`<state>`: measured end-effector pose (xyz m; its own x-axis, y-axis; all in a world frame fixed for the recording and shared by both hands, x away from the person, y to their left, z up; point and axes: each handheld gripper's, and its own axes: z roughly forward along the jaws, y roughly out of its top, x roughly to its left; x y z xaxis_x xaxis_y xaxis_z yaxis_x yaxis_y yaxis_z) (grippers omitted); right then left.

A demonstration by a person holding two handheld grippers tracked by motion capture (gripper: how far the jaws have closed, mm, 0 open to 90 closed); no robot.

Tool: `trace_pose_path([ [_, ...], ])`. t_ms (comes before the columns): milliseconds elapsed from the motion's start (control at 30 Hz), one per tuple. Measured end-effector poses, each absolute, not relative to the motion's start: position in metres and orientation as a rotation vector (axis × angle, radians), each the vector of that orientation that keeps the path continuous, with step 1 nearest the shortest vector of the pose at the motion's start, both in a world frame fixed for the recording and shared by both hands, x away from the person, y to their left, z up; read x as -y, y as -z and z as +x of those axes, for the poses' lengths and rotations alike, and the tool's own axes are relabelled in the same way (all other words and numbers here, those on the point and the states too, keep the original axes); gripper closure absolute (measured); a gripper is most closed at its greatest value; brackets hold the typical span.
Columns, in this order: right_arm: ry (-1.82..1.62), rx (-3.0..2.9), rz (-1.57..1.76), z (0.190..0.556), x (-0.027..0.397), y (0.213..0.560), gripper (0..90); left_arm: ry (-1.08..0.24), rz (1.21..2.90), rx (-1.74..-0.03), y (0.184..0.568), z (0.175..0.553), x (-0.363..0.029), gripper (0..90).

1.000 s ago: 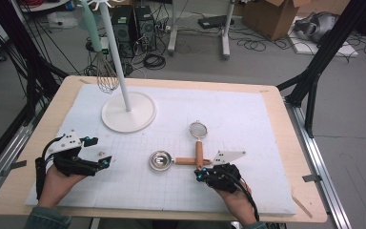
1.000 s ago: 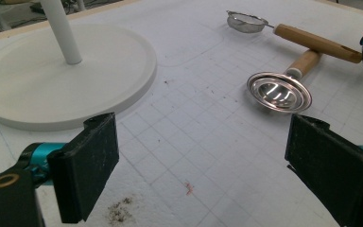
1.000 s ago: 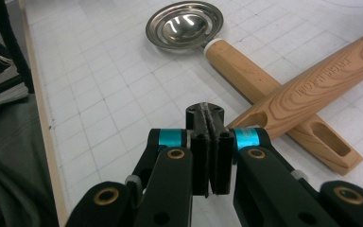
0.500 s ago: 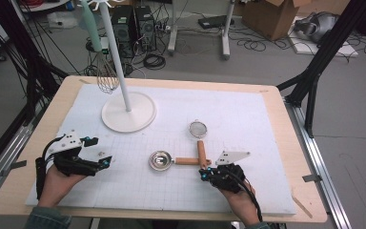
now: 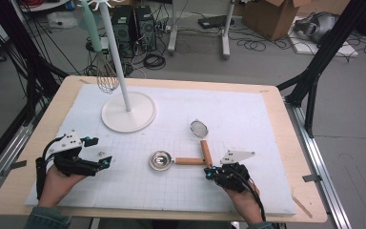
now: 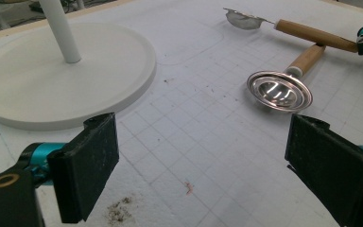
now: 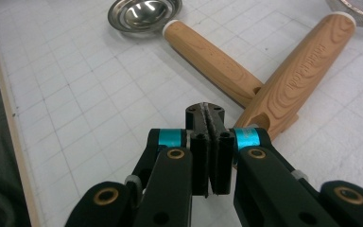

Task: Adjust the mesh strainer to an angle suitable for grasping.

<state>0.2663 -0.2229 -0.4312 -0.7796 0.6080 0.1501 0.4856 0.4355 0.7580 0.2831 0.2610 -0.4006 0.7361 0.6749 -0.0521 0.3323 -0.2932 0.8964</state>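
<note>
The table point(image 5: 295, 157) carries a white gridded mat point(image 5: 248, 114). On it stands a white stand with a round base point(image 5: 128, 114). Near the mat's middle lie a wooden-handled metal scoop point(image 5: 171, 161) and a wooden-handled strainer point(image 5: 201, 136), their handle ends meeting. The right tool point(image 5: 208, 174), pressed together and empty, sits just beside those ends. The left tool point(image 5: 106, 162) rests spread, well apart from them.
</note>
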Motion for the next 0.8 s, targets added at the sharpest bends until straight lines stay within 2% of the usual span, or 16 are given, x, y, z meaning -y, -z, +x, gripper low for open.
trace_pose_path([
  [800,-1.23,-2.469,1.102,0.274,0.252,0.441,89.2,-0.417,1.898,-0.773,0.401,0.283,-0.261,11.1],
])
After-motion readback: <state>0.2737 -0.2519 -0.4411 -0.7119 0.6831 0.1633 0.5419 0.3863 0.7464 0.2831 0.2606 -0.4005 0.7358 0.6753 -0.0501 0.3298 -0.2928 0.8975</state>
